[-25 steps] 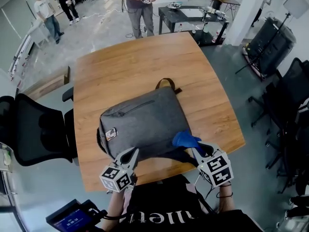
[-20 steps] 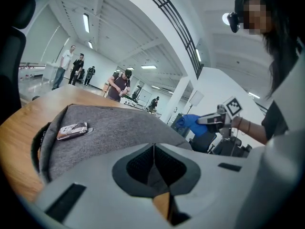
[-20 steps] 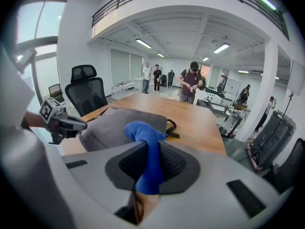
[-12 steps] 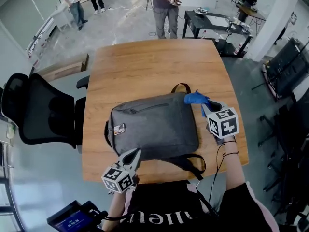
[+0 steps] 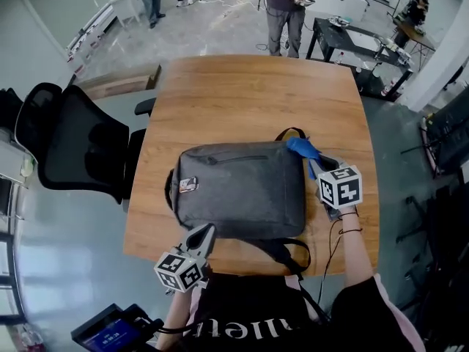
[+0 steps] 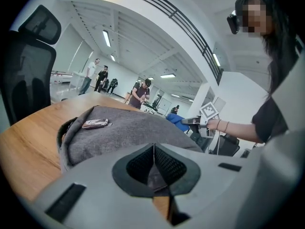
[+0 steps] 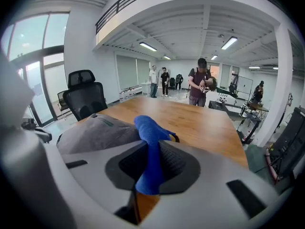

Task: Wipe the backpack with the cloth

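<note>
Your right tool point(image 7: 151, 152) was clamped on blue cloth point(image 7: 147, 128). Cloth sat at far right corner of backpack point(image 5: 242, 189), beside carry handle point(image 5: 292, 132). Your left tool point(image 6: 153, 152) had jaws together, tip at backpack's near edge. Grey backpack lay flat on wooden counter point(image 5: 249, 94). Black chair point(image 5: 80, 149) stood at counter's left.

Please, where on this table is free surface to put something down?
Bare: the far half of the wooden table, from the grey fabric backpack to the far edge; a narrower strip between backpack and black office chair. Crowded: the near edge, with black strap and left gripper, and the right side, where the right gripper holds the blue cloth.
</note>
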### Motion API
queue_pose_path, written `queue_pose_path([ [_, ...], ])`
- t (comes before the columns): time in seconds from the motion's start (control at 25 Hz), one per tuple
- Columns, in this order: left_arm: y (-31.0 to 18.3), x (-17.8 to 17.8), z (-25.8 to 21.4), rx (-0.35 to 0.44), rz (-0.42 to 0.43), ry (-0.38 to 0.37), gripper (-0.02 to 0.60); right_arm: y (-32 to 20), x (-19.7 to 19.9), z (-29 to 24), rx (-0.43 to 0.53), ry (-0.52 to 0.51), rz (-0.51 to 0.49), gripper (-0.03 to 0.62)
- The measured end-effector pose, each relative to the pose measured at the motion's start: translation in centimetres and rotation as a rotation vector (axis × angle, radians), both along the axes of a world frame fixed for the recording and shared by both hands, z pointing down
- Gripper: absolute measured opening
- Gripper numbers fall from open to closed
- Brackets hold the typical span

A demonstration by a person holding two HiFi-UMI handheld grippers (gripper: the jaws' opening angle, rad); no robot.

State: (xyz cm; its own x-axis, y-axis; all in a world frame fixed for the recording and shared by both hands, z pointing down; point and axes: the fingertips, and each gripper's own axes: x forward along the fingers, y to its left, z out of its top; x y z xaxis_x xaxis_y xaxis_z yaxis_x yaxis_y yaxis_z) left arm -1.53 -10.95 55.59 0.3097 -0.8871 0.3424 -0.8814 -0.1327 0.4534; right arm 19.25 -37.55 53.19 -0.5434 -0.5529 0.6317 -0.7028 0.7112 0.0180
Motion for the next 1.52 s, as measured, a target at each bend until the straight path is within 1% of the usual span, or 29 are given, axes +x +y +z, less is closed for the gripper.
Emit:
queue_pose_path([
  [0.16, 0.0, 0.3, 0.3, -0.007, -0.013, -0.005, 0.002, 4.0, 1.1, 1.3, -0.022, -0.013, -0.04, 0.063],
  [0.36, -0.5, 1.2, 0.1, -0.016, 0.007, -0.011, 0.002, 9.5, 2.4, 1.9, -0.046, -0.011, -0.085, 0.063],
  [0.52, -0.8, 1.9, -0.3, -0.024, 0.034, -0.016, 0.001, 14.3, 3.3, 2.0, -0.065, -0.014, -0.097, 0.063],
  [0.68, -0.7, 3.0, -0.1, -0.03, 0.062, -0.009, 0.0, 19.2, 4.5, 3.0, -0.109, -0.006, -0.098, 0.063],
  [0.88, 0.0, 3.6, 0.2, -0.047, 0.077, -0.013, 0.0, 23.2, 4.7, 3.7, -0.141, -0.014, -0.088, 0.063],
  [1.04, 1.2, 4.0, 0.1, -0.057, 0.082, -0.018, 0.002, 25.1, 4.9, 4.1, -0.167, -0.048, -0.068, 0.063],
  [1.24, 2.8, 3.2, 0.6, -0.082, 0.082, -0.037, 0.002, 25.1, 5.1, 4.3, -0.16, -0.06, -0.034, 0.063],
  [1.4, 2.9, 2.2, 0.0, -0.063, 0.098, -0.034, 0.002, 25.3, 5.3, 3.5, -0.151, -0.086, 0.047, 0.063],
  [1.52, 3.2, 1.9, -0.9, -0.037, 0.148, -0.029, 0.0, 26.5, 5.3, 2.7, -0.16, -0.135, 0.137, 0.063],
])
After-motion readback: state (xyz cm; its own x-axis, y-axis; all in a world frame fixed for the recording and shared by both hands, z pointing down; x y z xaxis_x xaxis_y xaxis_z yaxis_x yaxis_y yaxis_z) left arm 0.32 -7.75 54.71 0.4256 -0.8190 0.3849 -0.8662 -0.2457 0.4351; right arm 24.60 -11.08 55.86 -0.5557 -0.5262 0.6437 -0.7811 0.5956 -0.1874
